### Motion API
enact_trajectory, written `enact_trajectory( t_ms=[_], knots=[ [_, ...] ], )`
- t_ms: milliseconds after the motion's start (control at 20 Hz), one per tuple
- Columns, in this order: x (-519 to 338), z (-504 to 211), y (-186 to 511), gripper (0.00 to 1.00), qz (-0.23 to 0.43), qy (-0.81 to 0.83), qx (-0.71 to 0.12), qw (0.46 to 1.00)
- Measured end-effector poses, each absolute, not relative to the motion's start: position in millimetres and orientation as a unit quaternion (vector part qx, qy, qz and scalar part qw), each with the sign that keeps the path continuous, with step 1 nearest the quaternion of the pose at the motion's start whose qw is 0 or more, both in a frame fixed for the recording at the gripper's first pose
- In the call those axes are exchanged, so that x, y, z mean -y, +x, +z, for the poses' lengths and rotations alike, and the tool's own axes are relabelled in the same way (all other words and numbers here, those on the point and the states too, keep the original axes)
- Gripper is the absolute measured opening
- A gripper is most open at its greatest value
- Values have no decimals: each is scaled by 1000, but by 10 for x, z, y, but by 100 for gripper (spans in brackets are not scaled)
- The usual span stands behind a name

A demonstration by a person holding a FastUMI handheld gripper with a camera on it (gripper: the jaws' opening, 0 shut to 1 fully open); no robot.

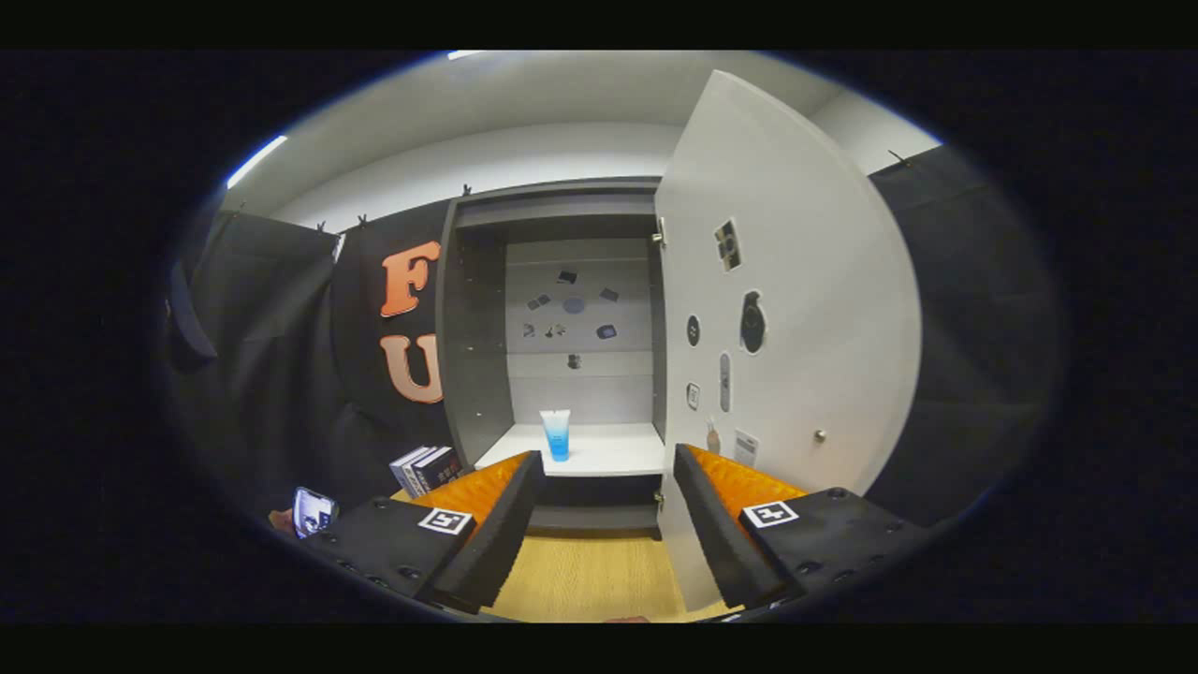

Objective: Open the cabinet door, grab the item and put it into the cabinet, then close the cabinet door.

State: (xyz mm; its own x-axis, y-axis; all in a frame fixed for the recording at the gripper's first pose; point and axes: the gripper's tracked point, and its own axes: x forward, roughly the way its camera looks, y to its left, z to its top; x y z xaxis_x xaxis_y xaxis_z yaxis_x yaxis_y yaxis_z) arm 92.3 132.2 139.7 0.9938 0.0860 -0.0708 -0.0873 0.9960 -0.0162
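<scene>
Gripper view looks along the two fingers toward an open cabinet [562, 309]. The gripper [608, 487] is spread wide and holds nothing; a clear gap lies between its fingers, with the wooden table [590, 580] showing below.

The item, a small blue-tinted tube [556, 434] standing on its cap end, already rests upright on the white shelf [608, 454] inside the cabinet, beyond the fingertips and nearer the left finger's line than the right. It stands apart from the cabinet walls, with bare shelf around it.

The cabinet door [796, 309] is swung open to the right, its inner face turned toward the camera, carrying several small stickers and a small round knob [820, 436] low down near its free edge. The right finger sits just in front of the door's lower part.

Judging by how things lie, the placing step looks done and closing the door is what remains.

As for handling, the tube is probably light, made of soft squeezable plastic with a smooth, somewhat slippery skin. Standing on a narrow base, it would tip easily if nudged. If it had to be taken again, the mid-body across its flat faces seems the best hold, pressed gently so it does not buckle or squirt.

A few books [426, 466] stand left of the cabinet, beside the left finger.
</scene>
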Motion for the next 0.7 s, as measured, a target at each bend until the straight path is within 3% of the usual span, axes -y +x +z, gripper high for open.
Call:
enact_trajectory(
  t_ms=[400,700],
  knots=[
    [-676,1535,331,89,21,23,-23,999],
    [-24,1723,142,90,-44,0,2,999]
  ],
)
